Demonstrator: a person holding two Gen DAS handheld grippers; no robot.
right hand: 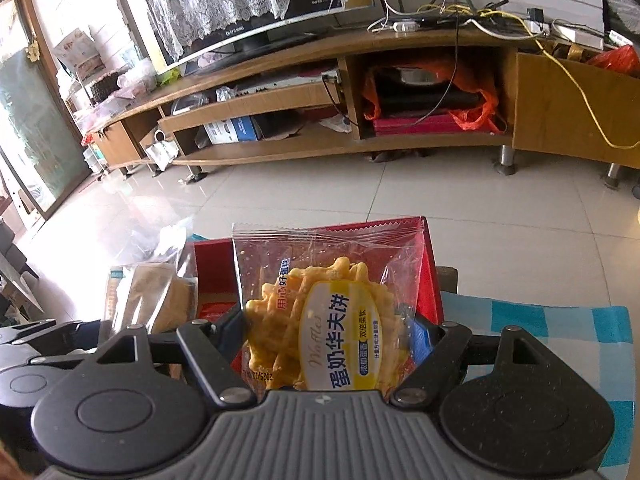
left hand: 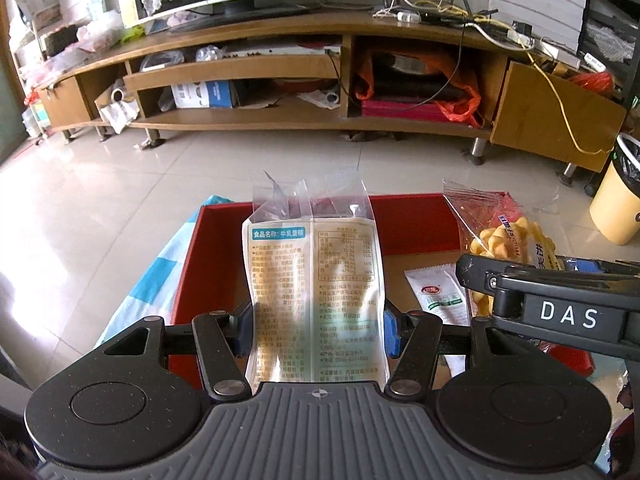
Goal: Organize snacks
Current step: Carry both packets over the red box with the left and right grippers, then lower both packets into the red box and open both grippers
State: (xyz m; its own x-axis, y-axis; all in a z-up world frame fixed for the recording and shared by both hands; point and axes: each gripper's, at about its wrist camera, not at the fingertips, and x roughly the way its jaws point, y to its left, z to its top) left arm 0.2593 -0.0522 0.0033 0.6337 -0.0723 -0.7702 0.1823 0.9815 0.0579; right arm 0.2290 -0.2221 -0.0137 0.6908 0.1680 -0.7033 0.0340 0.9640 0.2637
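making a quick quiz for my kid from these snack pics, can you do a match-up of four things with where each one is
Things:
1. cake packet
2. waffle packet
3. white sachet
4. red box

Places or states:
A. lying flat inside the box
B. clamped in the right gripper
C. sitting on the blue checked cloth
D. clamped in the left gripper, back label facing the camera

Pairs: 1-D, 2-B, 3-A, 4-C
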